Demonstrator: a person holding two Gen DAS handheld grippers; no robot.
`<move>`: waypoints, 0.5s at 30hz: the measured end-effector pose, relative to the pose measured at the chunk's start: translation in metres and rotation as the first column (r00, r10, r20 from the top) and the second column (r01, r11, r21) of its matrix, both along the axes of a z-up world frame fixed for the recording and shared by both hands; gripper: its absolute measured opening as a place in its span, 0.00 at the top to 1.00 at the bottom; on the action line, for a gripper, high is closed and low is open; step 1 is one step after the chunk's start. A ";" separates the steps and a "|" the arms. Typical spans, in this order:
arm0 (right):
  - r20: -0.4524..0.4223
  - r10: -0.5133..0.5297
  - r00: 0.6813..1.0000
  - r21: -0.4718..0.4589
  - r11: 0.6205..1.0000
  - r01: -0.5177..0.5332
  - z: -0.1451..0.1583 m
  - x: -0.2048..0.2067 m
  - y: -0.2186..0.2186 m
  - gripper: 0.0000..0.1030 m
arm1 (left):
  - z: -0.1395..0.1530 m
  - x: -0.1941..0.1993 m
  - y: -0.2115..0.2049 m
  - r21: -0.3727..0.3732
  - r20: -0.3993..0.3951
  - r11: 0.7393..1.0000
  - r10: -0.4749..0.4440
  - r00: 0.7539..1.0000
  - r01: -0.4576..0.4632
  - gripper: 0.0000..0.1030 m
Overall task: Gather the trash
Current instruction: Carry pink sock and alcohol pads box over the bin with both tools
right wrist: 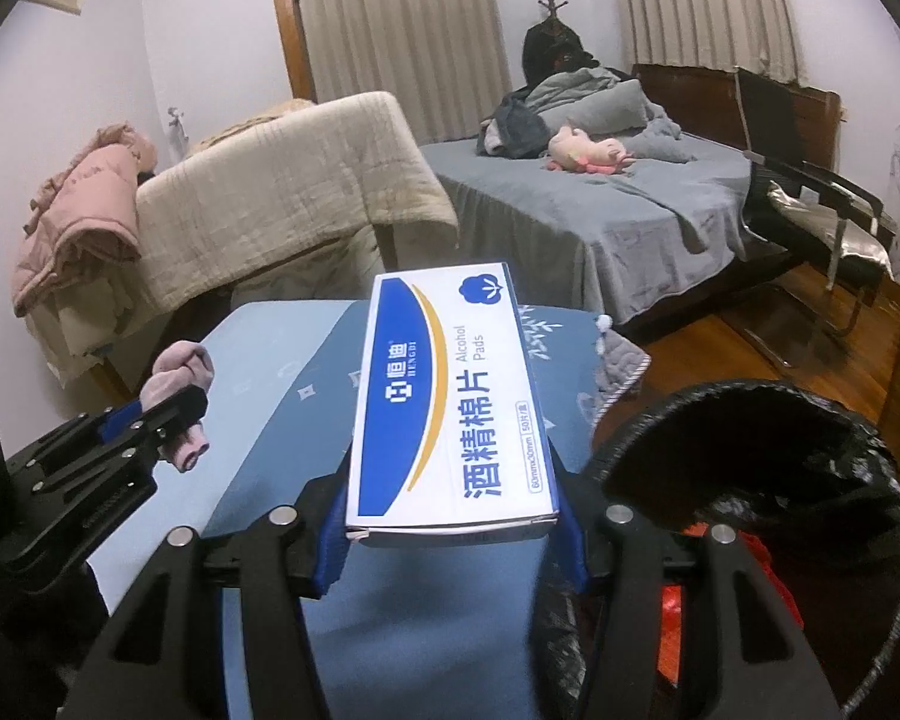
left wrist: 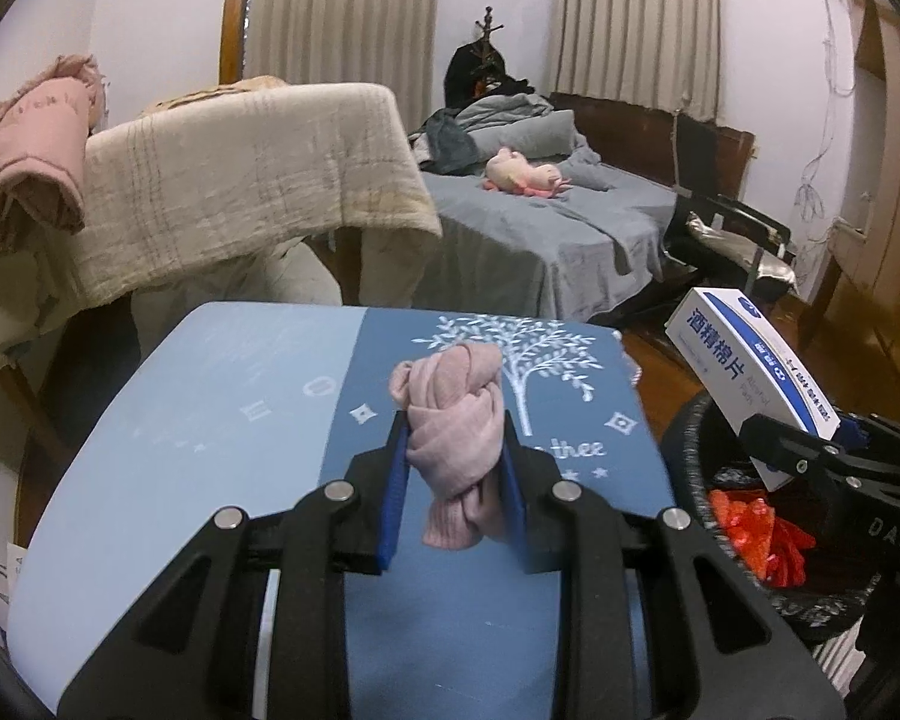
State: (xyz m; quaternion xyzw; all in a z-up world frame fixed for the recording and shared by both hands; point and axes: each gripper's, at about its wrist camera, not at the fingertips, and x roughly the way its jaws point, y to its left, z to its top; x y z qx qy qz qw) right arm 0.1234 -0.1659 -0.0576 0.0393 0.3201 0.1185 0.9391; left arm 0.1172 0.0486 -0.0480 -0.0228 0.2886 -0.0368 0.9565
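A knotted pink sock (left wrist: pixel 456 438) hangs above the blue table (left wrist: pixel 210 420), pinched between the blue pads of my left gripper (left wrist: pixel 455 450), which is shut on it. My right gripper (right wrist: pixel 450 468) is shut on a white and blue box of alcohol pads (right wrist: pixel 450 402), lifted over the table's right part. That box (left wrist: pixel 750 384) shows at the right of the left wrist view, above a black-lined trash bin (left wrist: pixel 768 600) holding red scraps (left wrist: pixel 756 534). In the right wrist view the bin (right wrist: pixel 810 480) opens at the lower right, and the left gripper (right wrist: pixel 168 414) with the sock (right wrist: pixel 177 384) sits at the left.
Beyond the table stands a chair draped with a beige quilt (left wrist: pixel 240 180) and a pink jacket (left wrist: pixel 24 156). A bed with grey covers (left wrist: pixel 540 228) and a pink plush toy (left wrist: pixel 522 174) lies further back. A black chair (right wrist: pixel 822 216) stands on the wooden floor at the right.
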 end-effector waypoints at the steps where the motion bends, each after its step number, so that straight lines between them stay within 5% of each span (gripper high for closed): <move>1: 0.005 -0.005 1.000 0.002 1.000 0.005 0.002 -0.003 -0.004 0.47 | 0.001 -0.003 -0.004 0.000 0.003 1.000 -0.007 1.000 0.007 0.74; 15: 0.057 -0.083 0.995 0.003 0.997 0.083 0.021 -0.045 -0.049 0.47 | 0.019 -0.029 -0.059 0.003 0.037 0.994 -0.106 0.994 0.106 0.74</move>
